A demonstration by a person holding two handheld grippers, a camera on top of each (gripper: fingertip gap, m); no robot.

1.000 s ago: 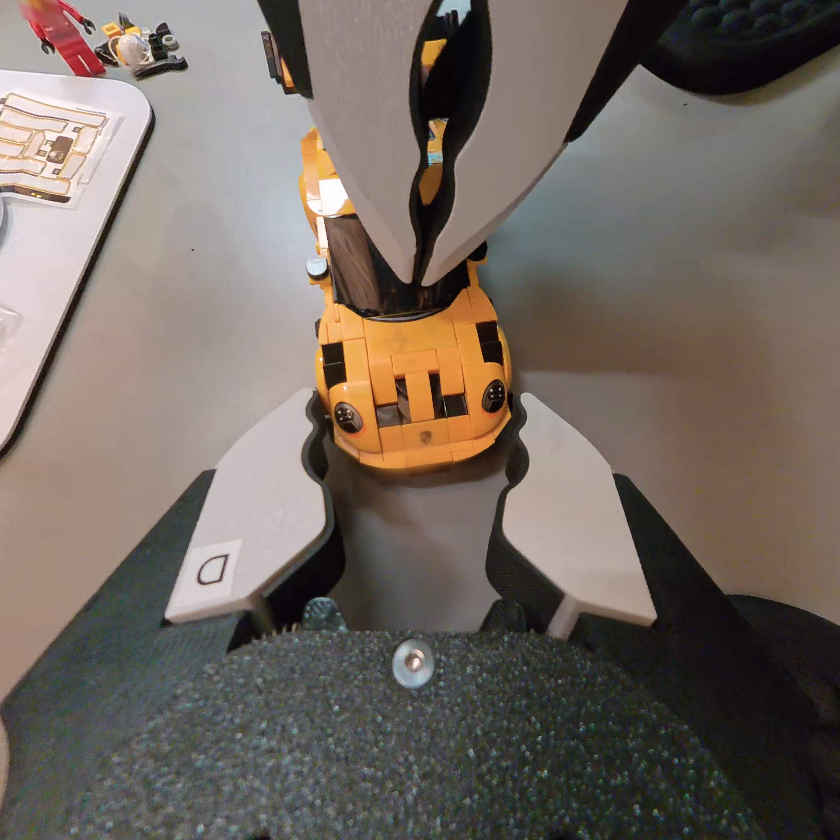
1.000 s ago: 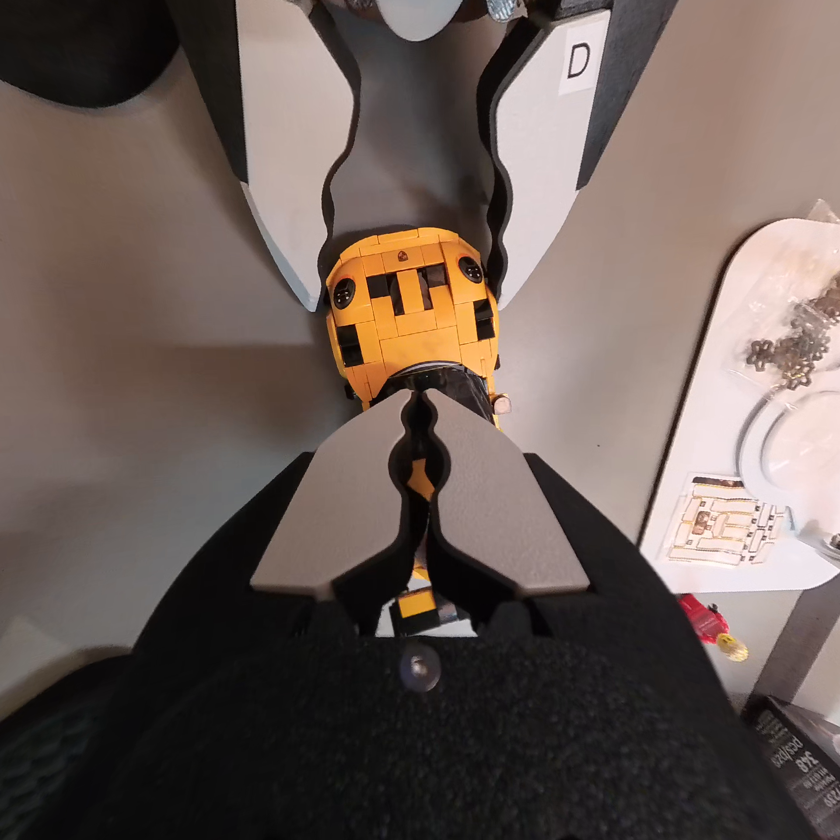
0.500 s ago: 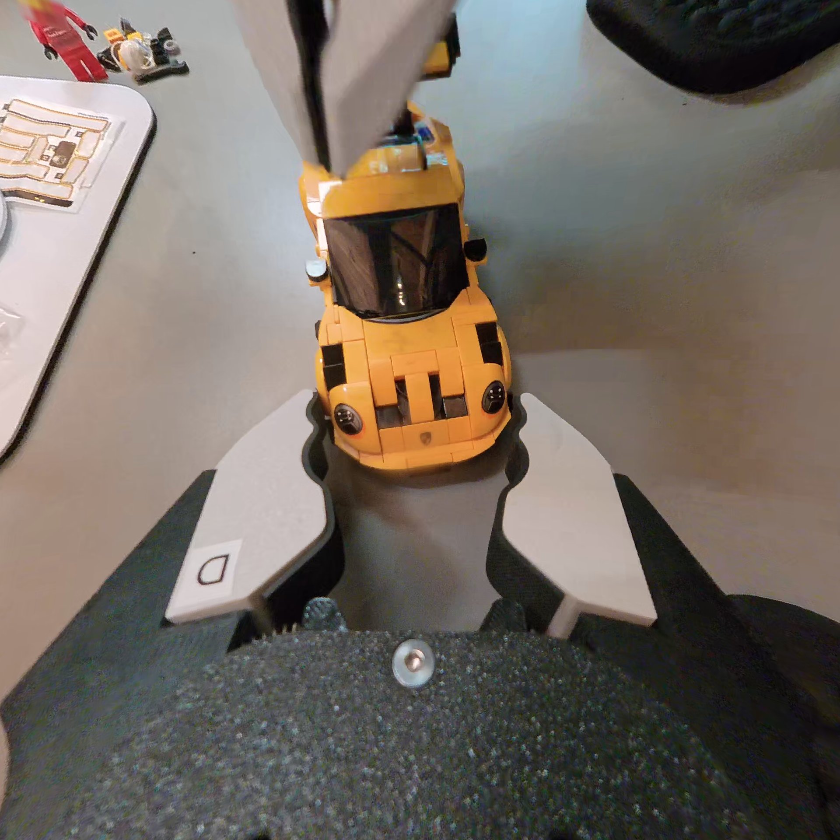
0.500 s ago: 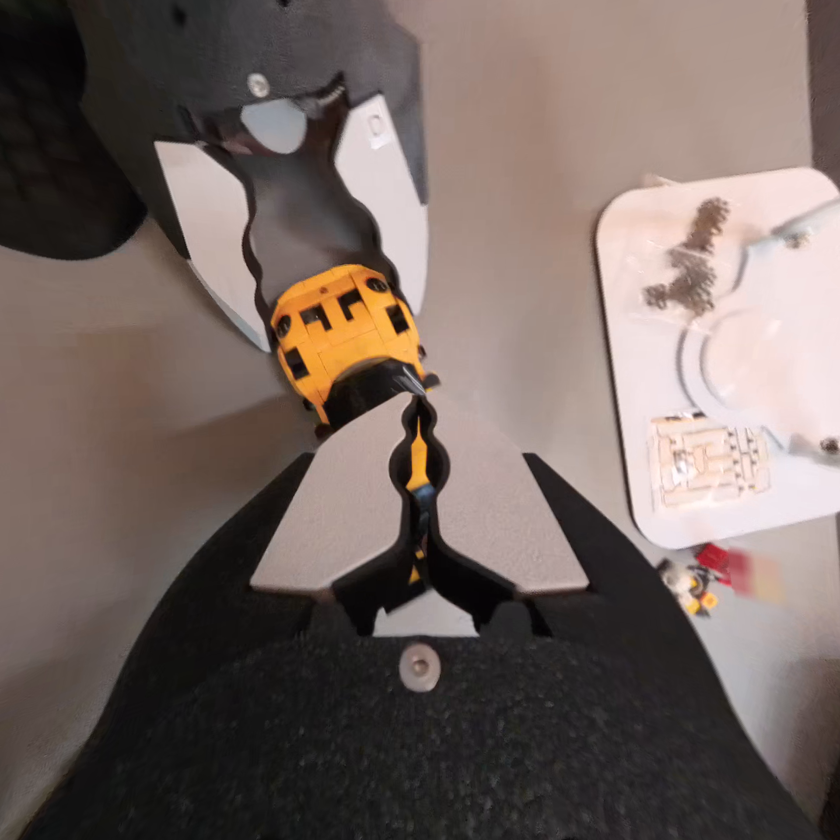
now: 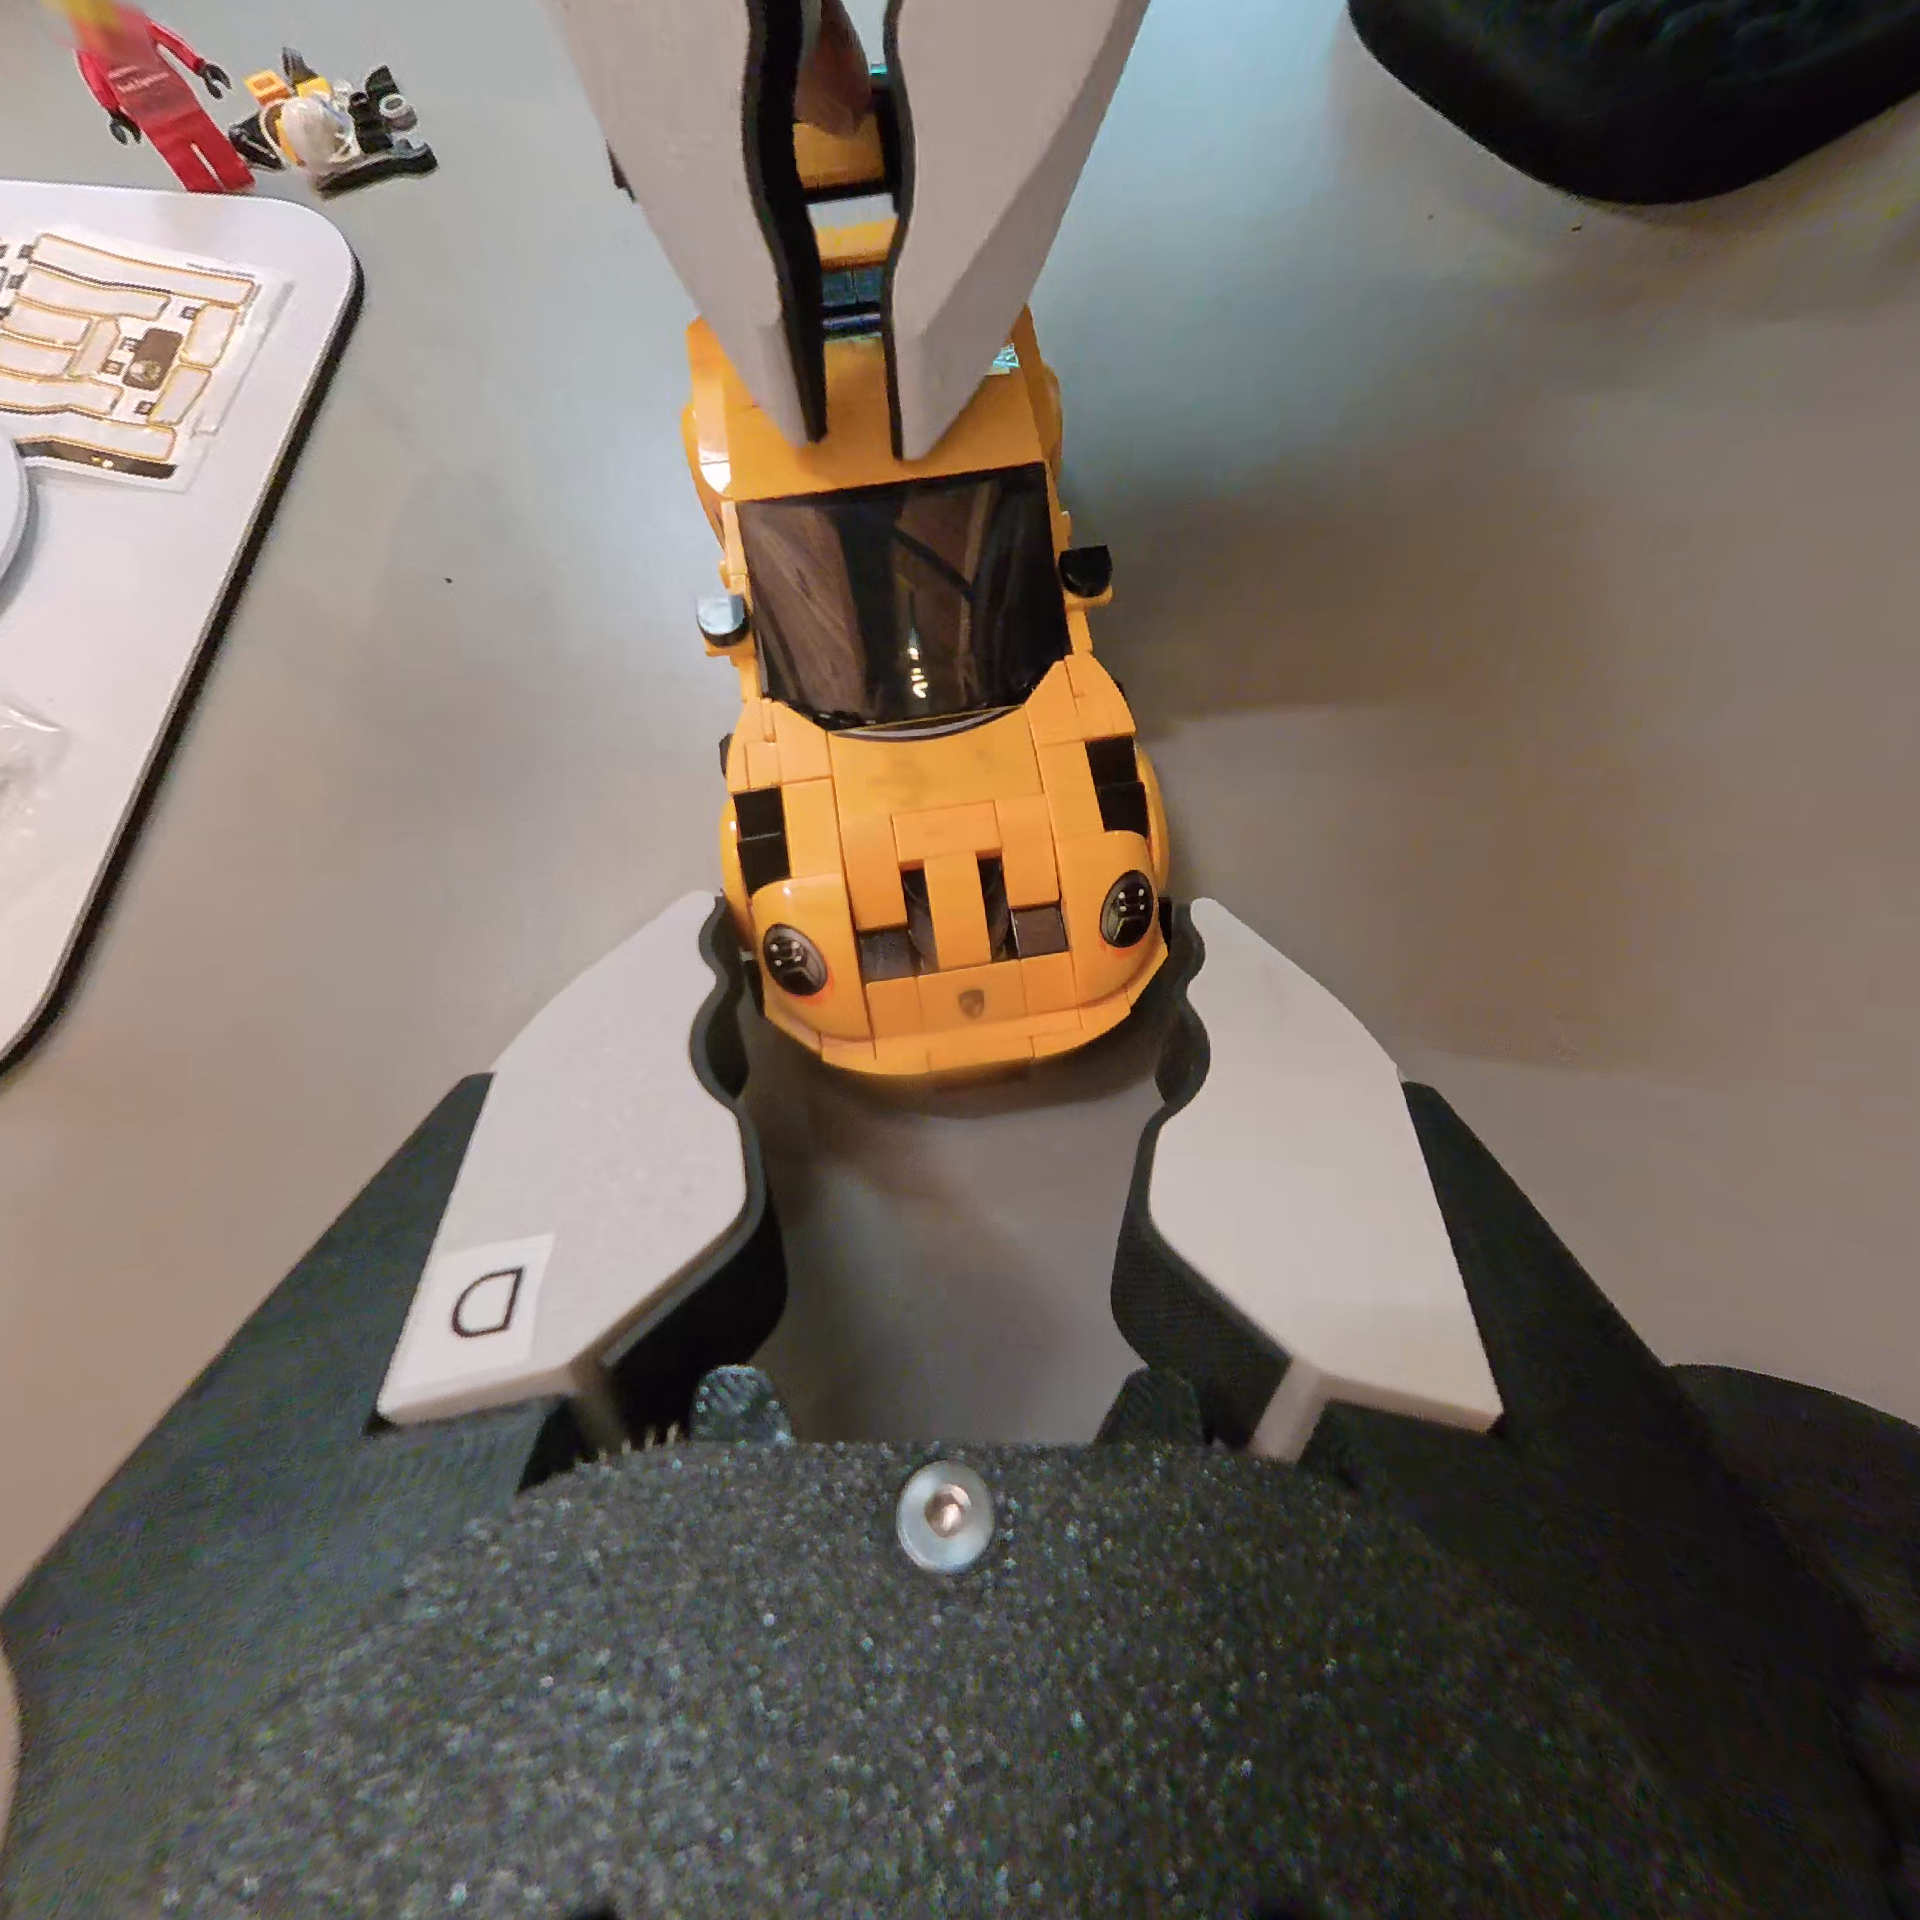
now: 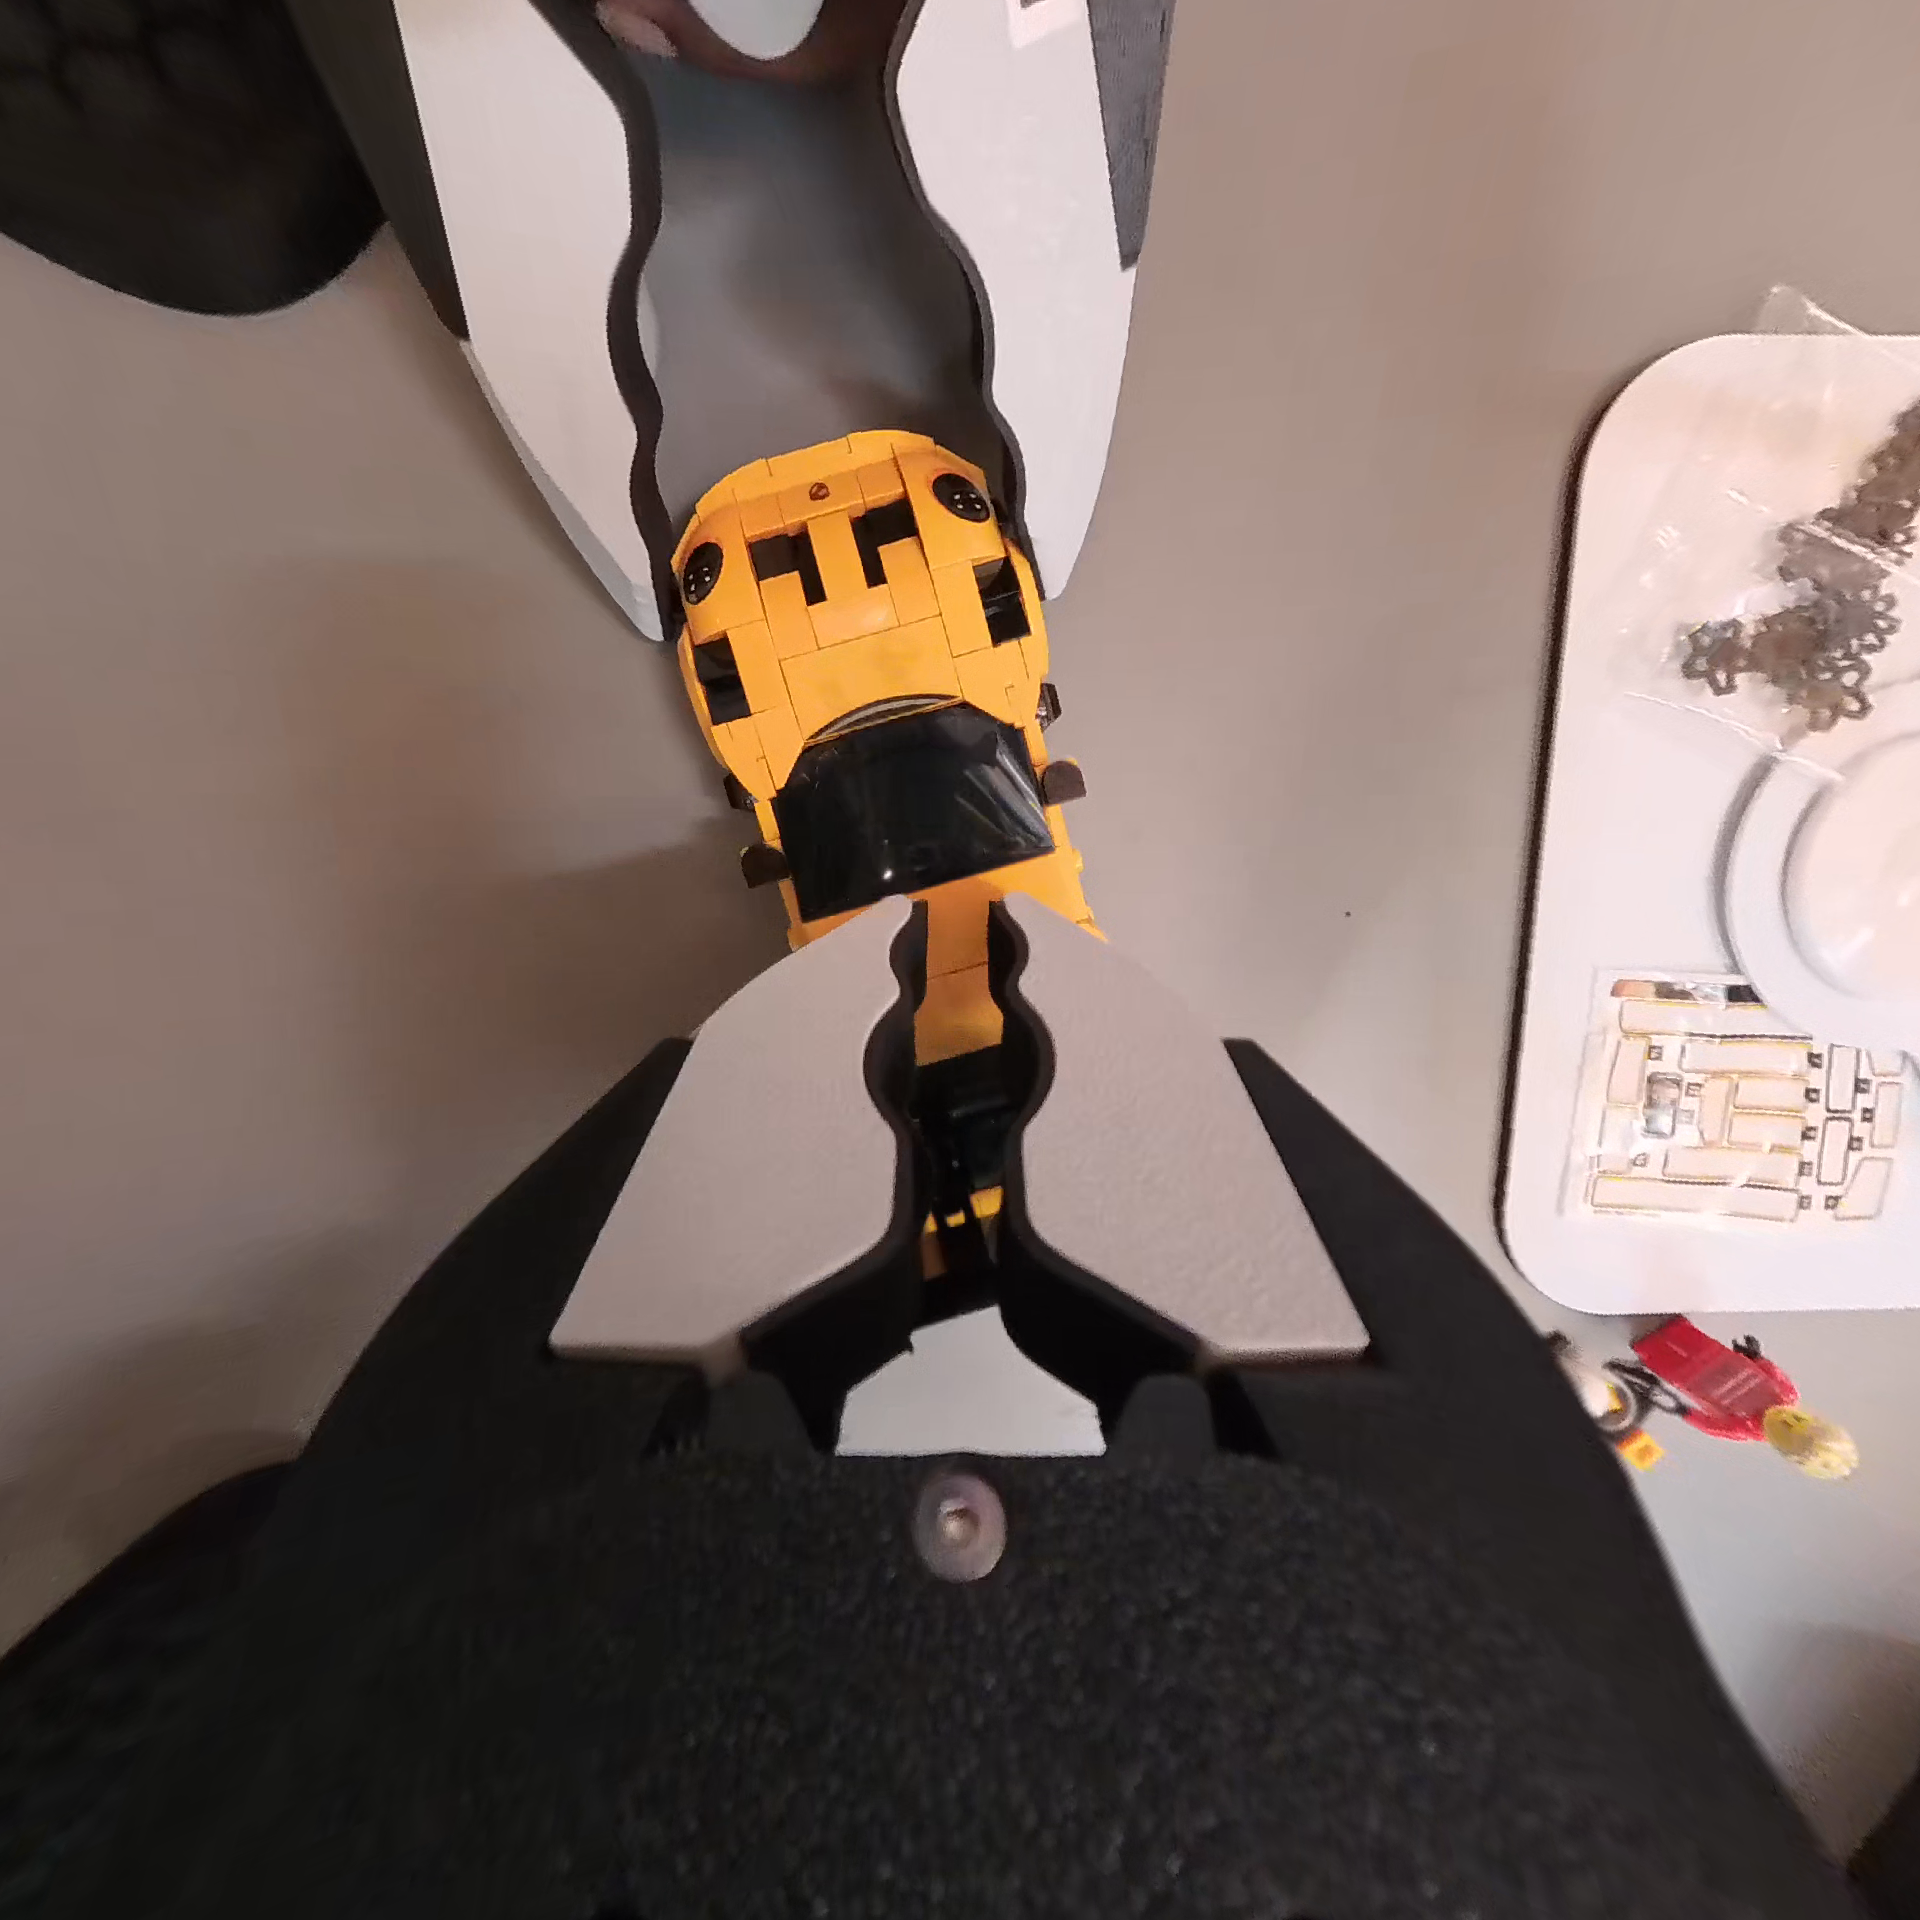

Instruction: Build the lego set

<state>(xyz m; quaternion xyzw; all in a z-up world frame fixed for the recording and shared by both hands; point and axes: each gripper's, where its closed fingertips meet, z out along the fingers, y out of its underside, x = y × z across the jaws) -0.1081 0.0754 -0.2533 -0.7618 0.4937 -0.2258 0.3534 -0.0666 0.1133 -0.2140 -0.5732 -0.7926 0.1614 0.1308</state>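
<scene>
car (image 5: 940, 831): yellow lego one, sitting on the grey tabletop (image 5: 1507, 675), pretty much dead center, nose toward the left claw
left claw (image 5: 951, 971): spread wide, fingers hugging both sides of the nose
right claw (image 6: 956, 920): narrow gap, over the roof at the rear; can't tell if it's actually gripping anything
tray (image 5: 135, 582): white, at 10 o'clock in the left view, sticker sheet (image 5: 104, 364) on it
minifigure (image 5: 156, 99): red, at 11 o'clock past the tray
</scene>
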